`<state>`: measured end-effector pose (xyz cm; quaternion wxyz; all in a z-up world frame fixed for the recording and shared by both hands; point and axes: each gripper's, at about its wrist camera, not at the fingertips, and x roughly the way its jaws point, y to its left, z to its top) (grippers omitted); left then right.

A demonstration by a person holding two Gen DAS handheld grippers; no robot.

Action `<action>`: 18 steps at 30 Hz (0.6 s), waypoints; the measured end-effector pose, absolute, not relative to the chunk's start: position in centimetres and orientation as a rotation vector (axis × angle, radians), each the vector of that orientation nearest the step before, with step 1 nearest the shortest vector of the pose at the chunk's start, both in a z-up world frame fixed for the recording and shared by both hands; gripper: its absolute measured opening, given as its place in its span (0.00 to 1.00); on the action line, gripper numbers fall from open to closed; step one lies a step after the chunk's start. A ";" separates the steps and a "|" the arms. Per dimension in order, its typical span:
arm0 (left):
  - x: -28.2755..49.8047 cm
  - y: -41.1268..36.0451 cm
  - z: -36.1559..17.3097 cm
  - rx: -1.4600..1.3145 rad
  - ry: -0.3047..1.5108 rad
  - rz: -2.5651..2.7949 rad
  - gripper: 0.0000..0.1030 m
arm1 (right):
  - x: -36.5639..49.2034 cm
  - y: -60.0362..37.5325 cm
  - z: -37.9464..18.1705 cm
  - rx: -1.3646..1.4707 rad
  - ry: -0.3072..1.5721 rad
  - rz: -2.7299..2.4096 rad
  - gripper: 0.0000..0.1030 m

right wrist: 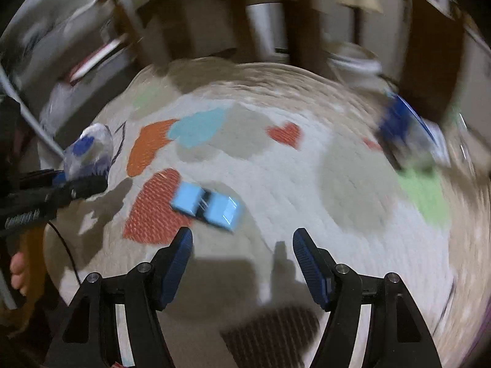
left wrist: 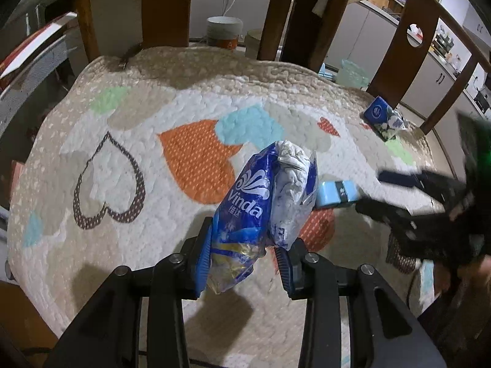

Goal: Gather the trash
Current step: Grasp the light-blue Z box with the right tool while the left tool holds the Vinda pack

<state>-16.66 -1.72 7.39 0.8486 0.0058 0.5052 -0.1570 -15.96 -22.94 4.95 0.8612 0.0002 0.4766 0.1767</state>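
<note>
**Blue pack sits just ahead of my right claw**

Quilted heart-print cushion (left wrist: pixel 147 116) on a wooden chair is the work surface, chair backs and kitchen cabinets behind it. My left claw (left wrist: pixel 245 263) is already busy: clamped on a crumpled blue Vinda wrapper (left wrist: pixel 260 202), held up off the cushion. So the free one does the next pick.

Right claw (right wrist: pixel 242 245) hangs over the near side of the cushion, jaws wide w/ nothing between them. Light-blue tissue pack (right wrist: pixel 207 207) lies flat just beyond the tips, a bit left of centre, by the red heart. Its long axis runs left-far to right-near, slanted across my jaw line, so I reckon a small wrist roll plus a short push fwd and left is needed to straddle the narrow side.

Another dark-blue packet (left wrist: pixel 383 118) sits far right by a chair slat, well apart; that's for later. Right view is blurred, so fine edges are unclear.
</note>
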 end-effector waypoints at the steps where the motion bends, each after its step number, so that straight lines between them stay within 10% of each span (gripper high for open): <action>1: -16.6 -1.6 7.1 0.010 1.069 -0.330 0.35 | -15.0 -22.1 4.9 -0.020 1.008 0.387 0.75; 18: -16.5 -0.8 5.7 0.034 1.070 -0.334 0.36 | -14.3 -18.1 2.9 -0.079 1.152 0.485 0.66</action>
